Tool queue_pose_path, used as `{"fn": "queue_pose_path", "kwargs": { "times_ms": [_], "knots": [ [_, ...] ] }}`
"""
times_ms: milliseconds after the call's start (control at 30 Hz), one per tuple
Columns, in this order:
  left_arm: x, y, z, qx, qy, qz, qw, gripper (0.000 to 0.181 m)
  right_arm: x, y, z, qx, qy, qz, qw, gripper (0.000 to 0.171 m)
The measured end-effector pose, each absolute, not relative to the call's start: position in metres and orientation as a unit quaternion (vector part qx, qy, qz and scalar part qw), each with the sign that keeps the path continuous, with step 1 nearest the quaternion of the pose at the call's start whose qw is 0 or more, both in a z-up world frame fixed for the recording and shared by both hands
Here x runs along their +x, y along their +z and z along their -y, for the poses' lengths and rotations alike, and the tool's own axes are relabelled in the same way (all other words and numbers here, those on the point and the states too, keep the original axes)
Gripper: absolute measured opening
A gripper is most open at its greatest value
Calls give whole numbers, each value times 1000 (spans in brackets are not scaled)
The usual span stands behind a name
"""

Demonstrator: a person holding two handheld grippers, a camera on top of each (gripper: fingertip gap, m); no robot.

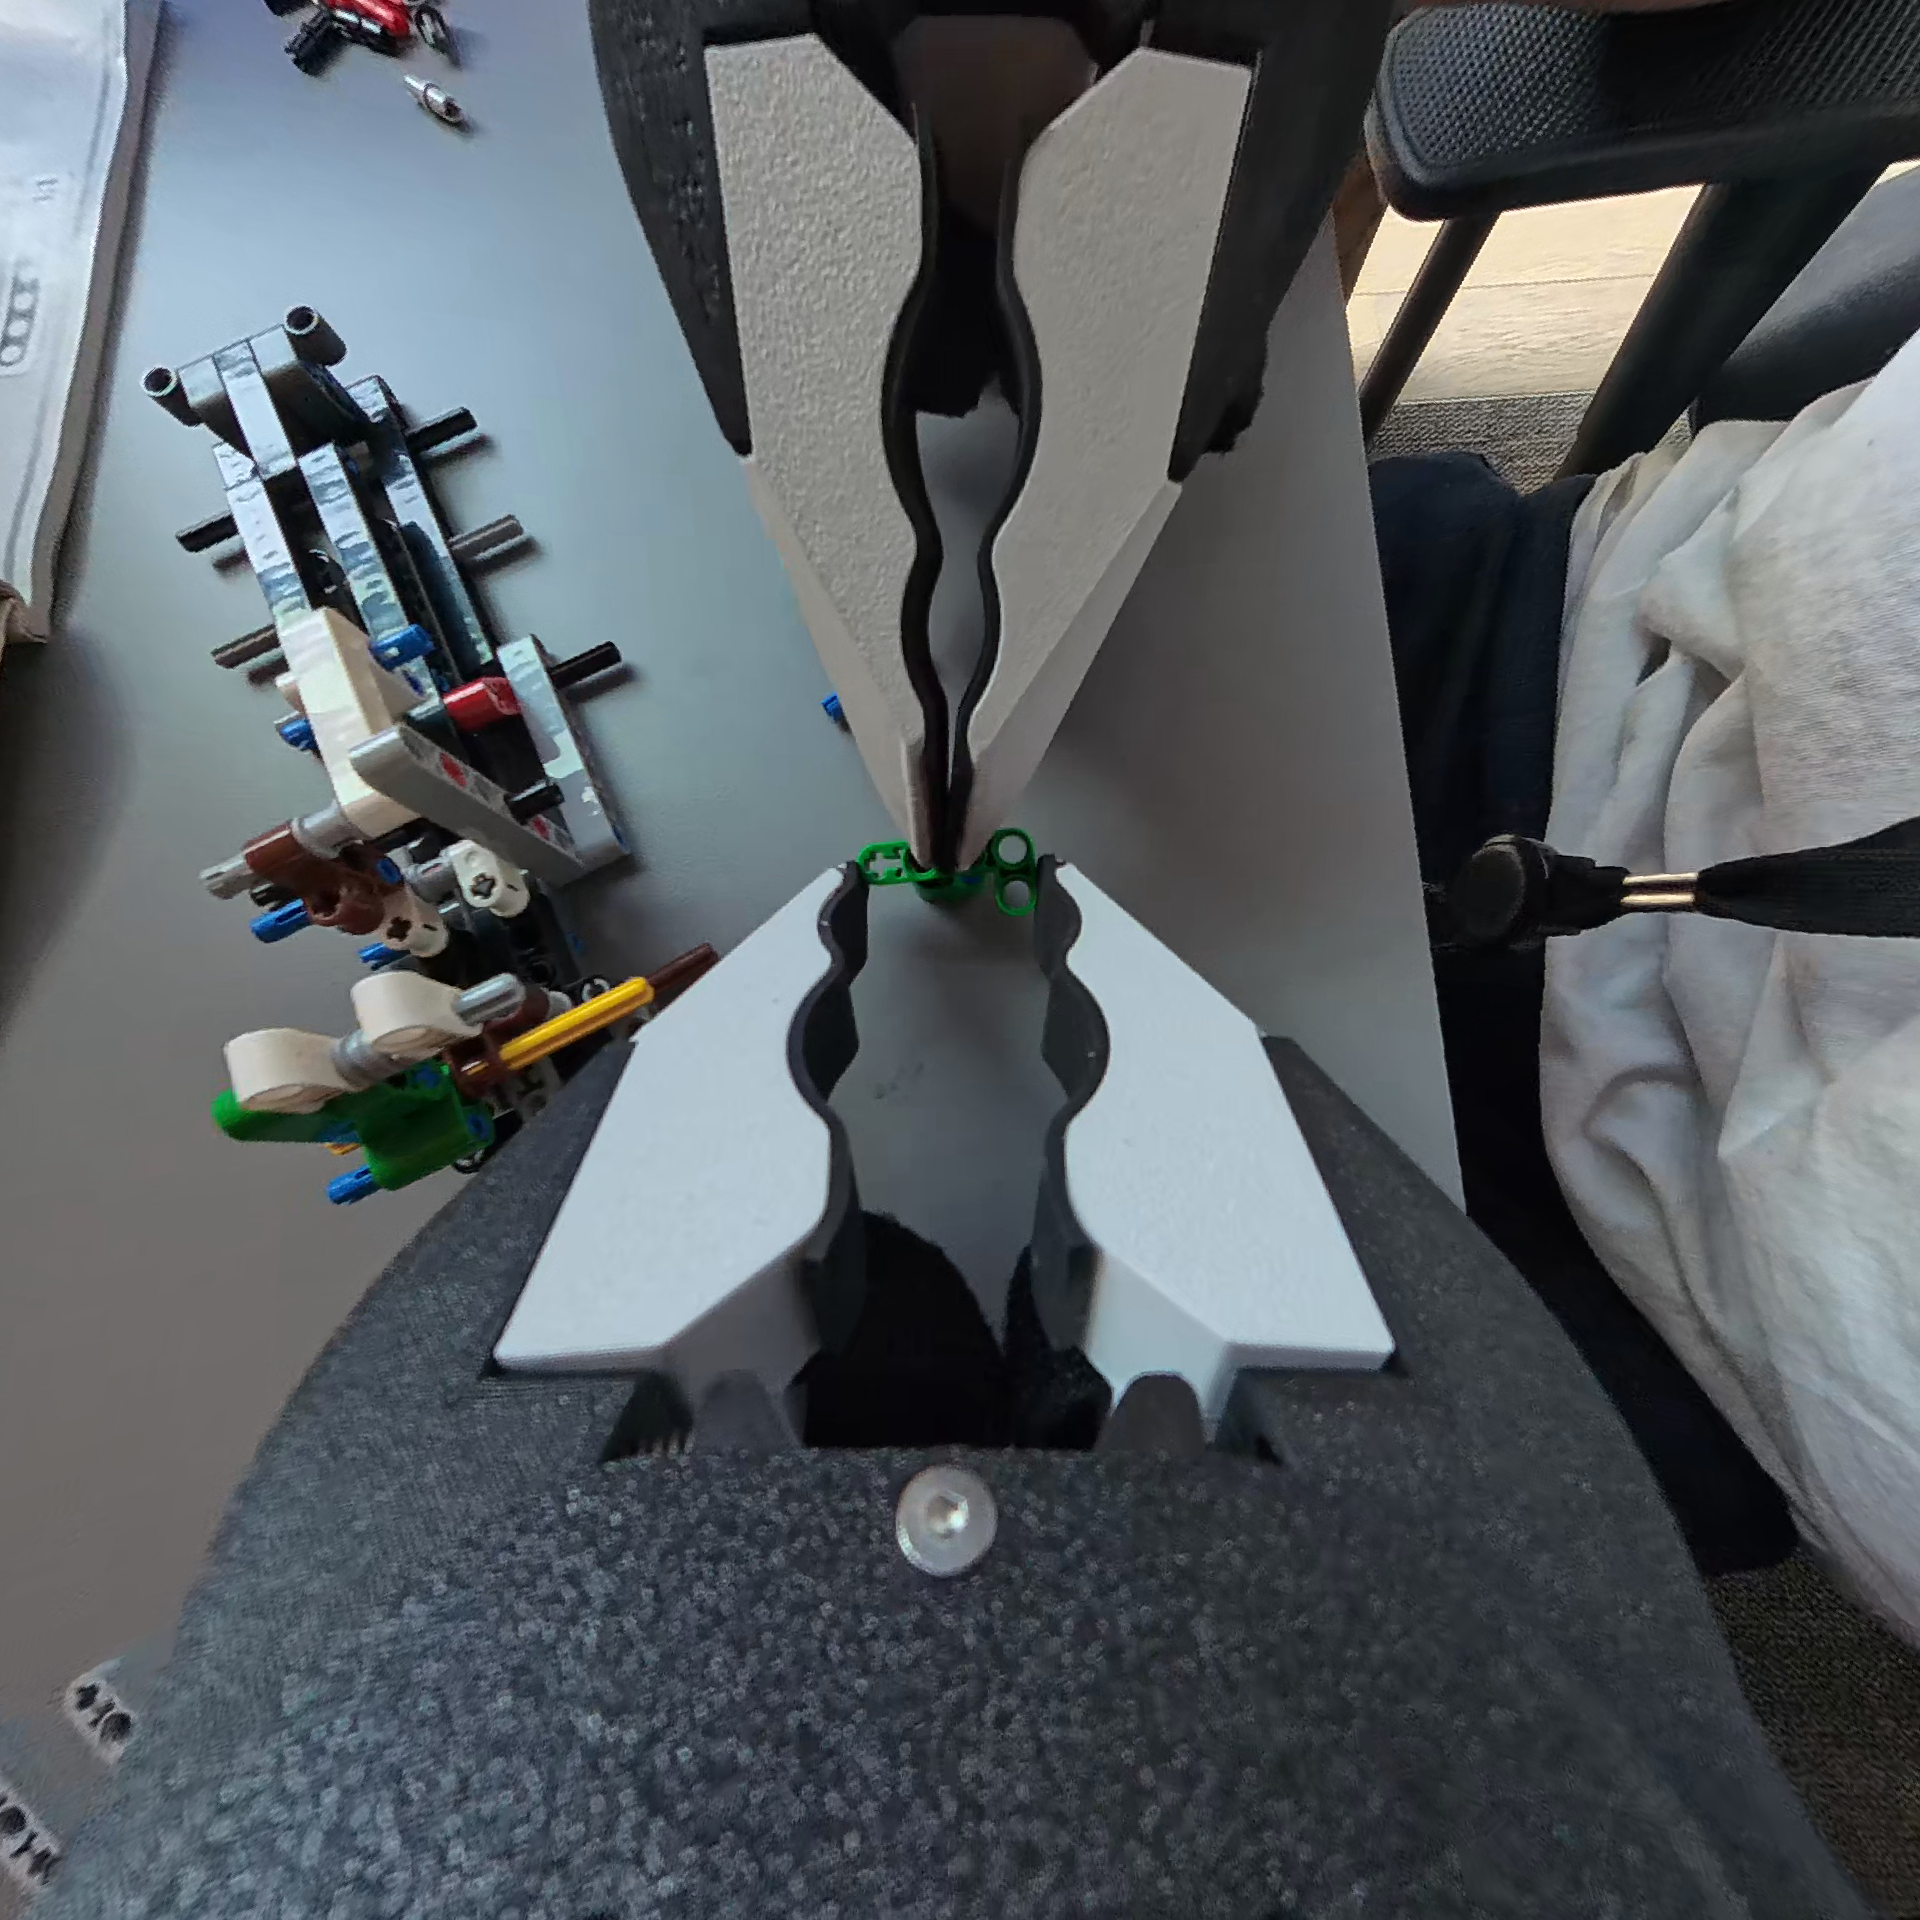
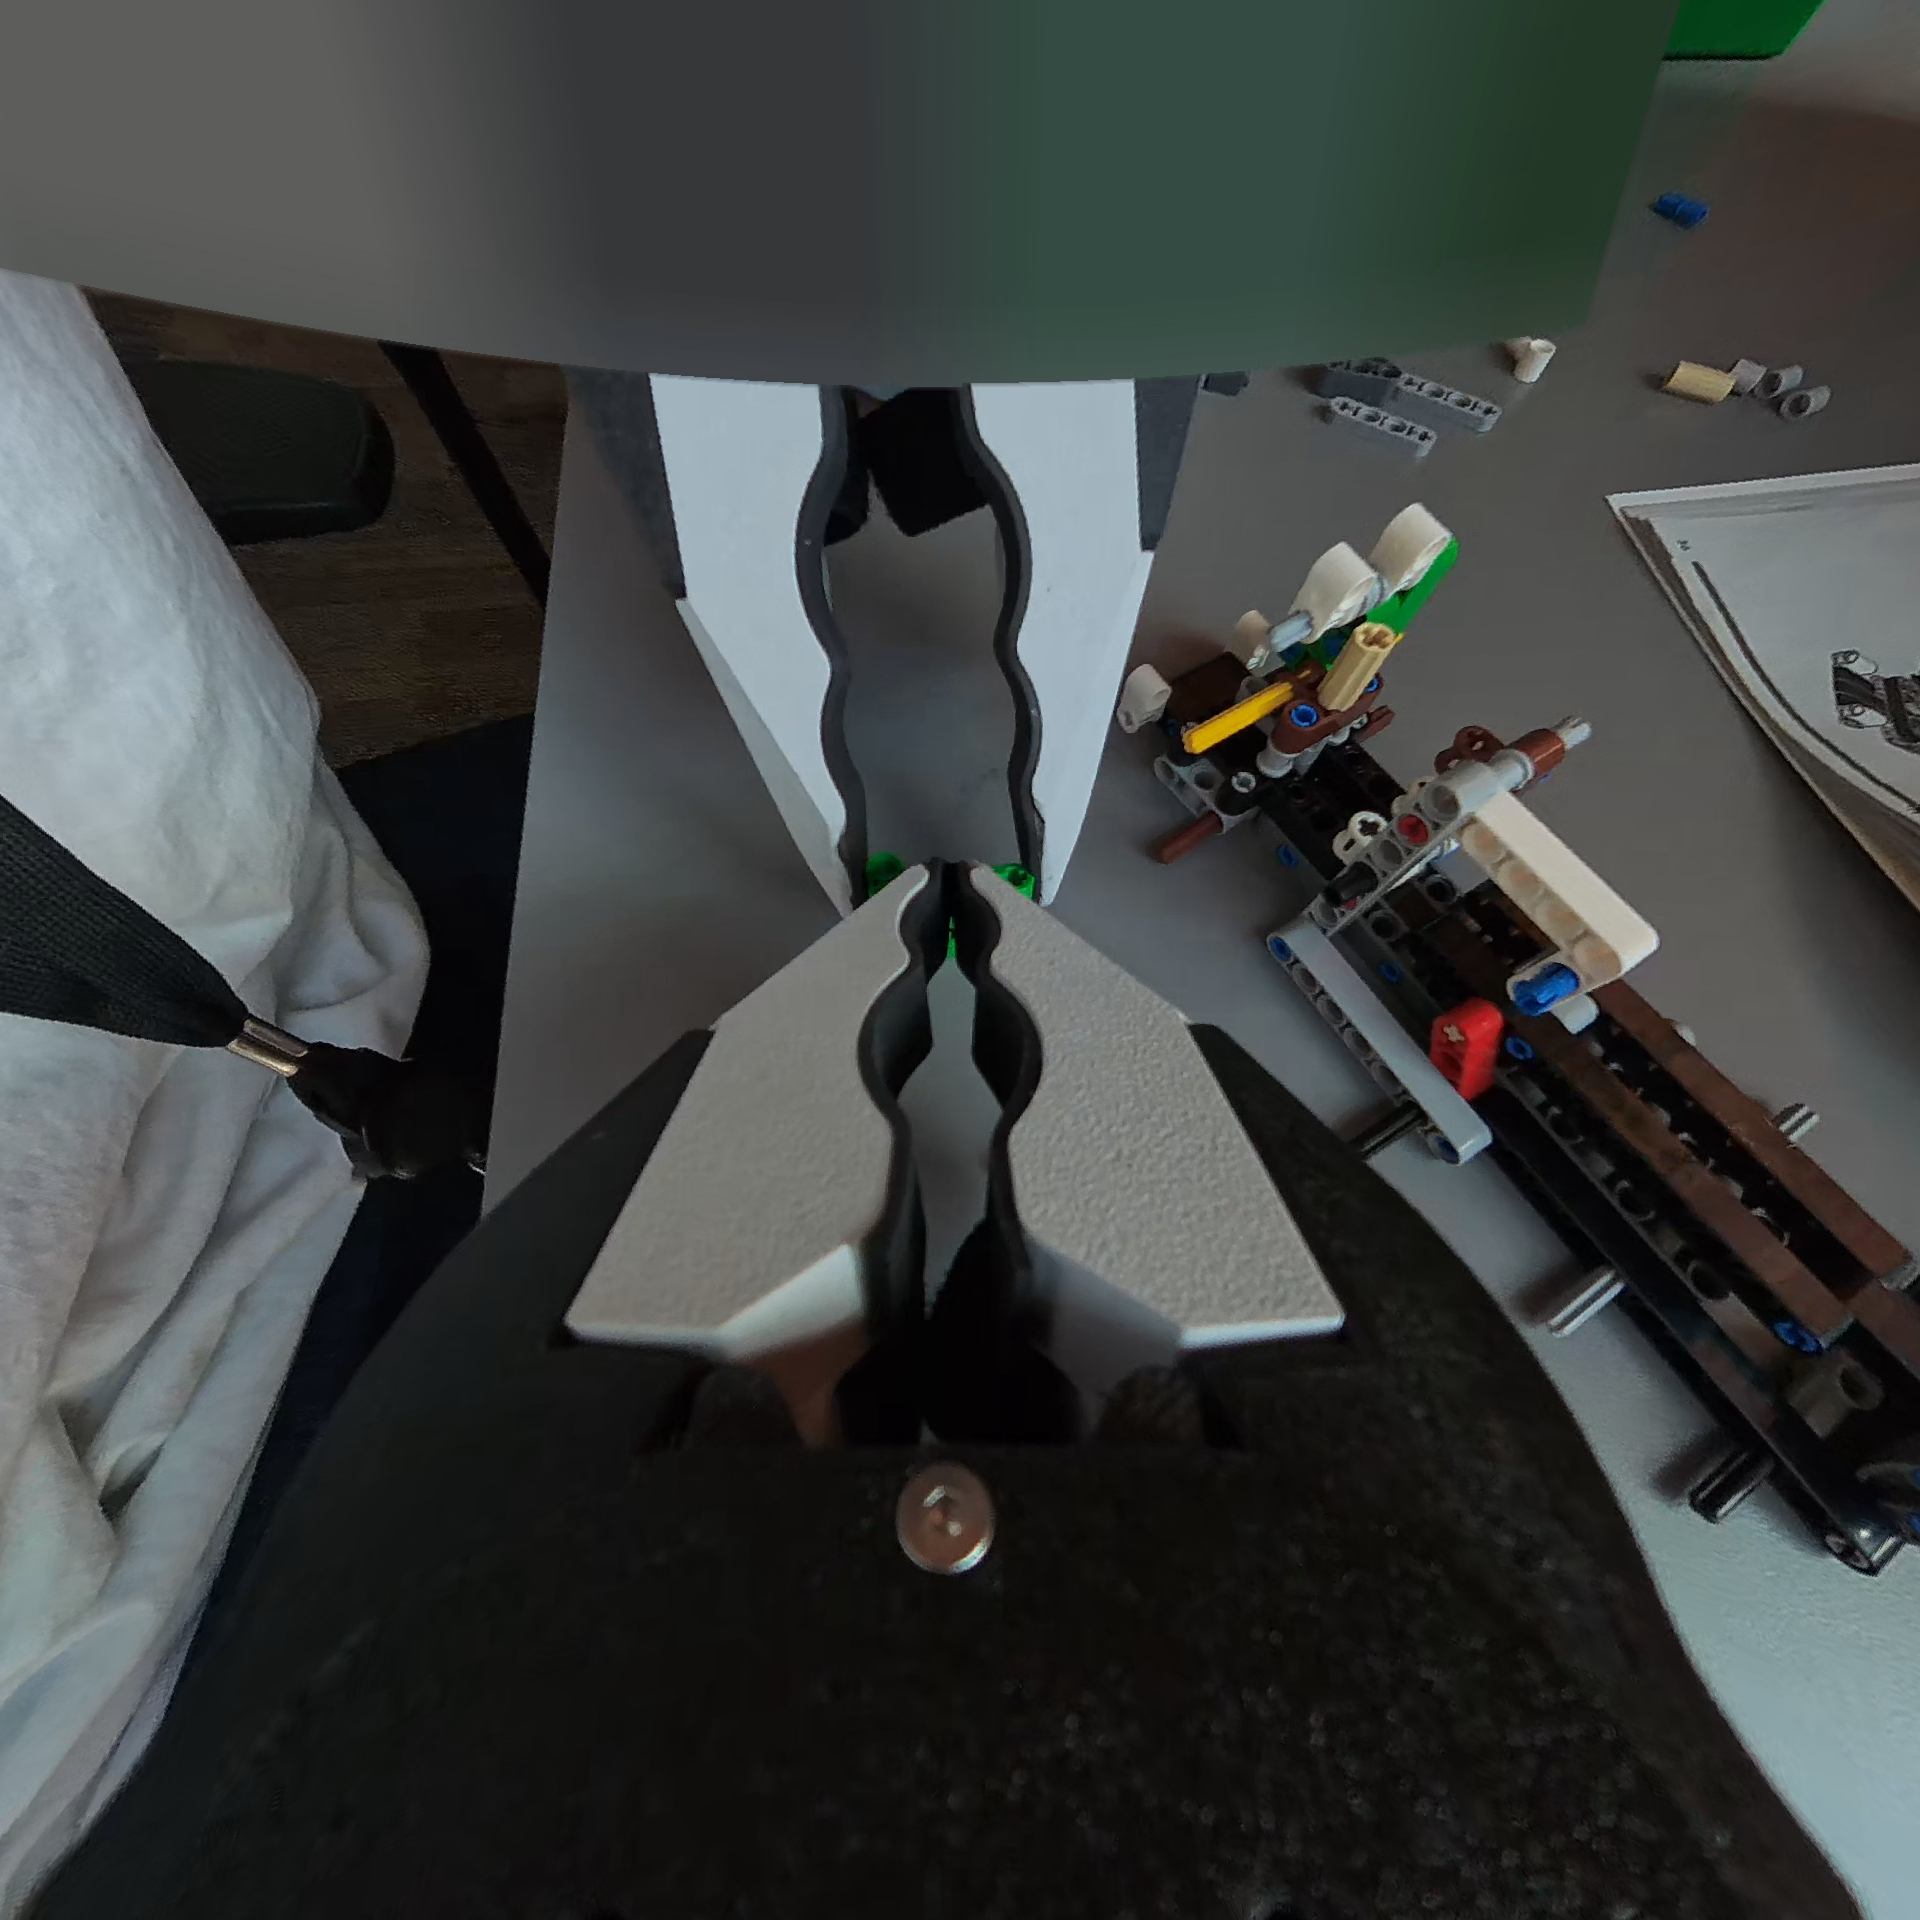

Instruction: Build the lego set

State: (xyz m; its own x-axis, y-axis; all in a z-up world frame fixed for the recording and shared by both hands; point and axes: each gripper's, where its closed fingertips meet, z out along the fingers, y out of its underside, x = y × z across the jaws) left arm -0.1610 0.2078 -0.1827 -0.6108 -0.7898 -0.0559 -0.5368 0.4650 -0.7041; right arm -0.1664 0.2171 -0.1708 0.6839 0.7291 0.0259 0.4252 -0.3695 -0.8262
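Note:
A small green Lego connector [image 1: 1010, 862] is held just above the grey table [image 1: 1247, 727] near its edge. My left gripper [image 1: 945, 871] has its jaws apart, and its fingertips [image 1: 844, 883] press on the two ends of the connector. My right gripper [image 1: 940, 826] comes from the opposite side and is shut on the connector's middle. In the right wrist view my right gripper [image 2: 948, 881] covers most of the connector [image 2: 1013, 881]. The left gripper's fingertips [image 2: 862, 831] flank it.
The partly built long black, grey and white Lego model [image 1: 395, 675] [image 2: 1558, 1039] lies beside the grippers. An instruction booklet [image 2: 1818, 675] and loose grey parts [image 2: 1403, 400] lie farther off. A person's white clothing [image 1: 1714, 831], a black strap [image 1: 1662, 894] and a chair [image 1: 1610, 104] are beyond the table edge. The grippers are tip to tip, or close to it.

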Motion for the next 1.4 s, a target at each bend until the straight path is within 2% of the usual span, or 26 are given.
{"fn": "queue_pose_path", "kwargs": {
  "times_ms": [33,133,200,267,467,733,1400],
  "knots": [
    [-161,-183,-208,-399,-331,-834,189,31,-167,-170,-217,-809,177,355,434,0],
    [-162,-182,-205,-397,-334,-835,185,31,-166,-168,-215,-814,203,333,430,0],
    [-162,-182,-206,-394,-328,-836,193,31,-160,-163,-220,-825,230,280,433,14],
    [-162,-182,-207,-394,-323,-837,198,31,-160,-162,-217,-840,273,235,406,19],
    [-162,-182,-208,-395,-324,-836,199,31,-164,-168,-218,-870,317,109,361,13],
    [-162,-181,-208,-397,-327,-834,201,31,-163,-174,-213,-865,349,75,354,0],
    [-163,-182,-210,-395,-318,-836,210,31,-163,-169,-216,-846,407,33,342,0]
  ]
}}
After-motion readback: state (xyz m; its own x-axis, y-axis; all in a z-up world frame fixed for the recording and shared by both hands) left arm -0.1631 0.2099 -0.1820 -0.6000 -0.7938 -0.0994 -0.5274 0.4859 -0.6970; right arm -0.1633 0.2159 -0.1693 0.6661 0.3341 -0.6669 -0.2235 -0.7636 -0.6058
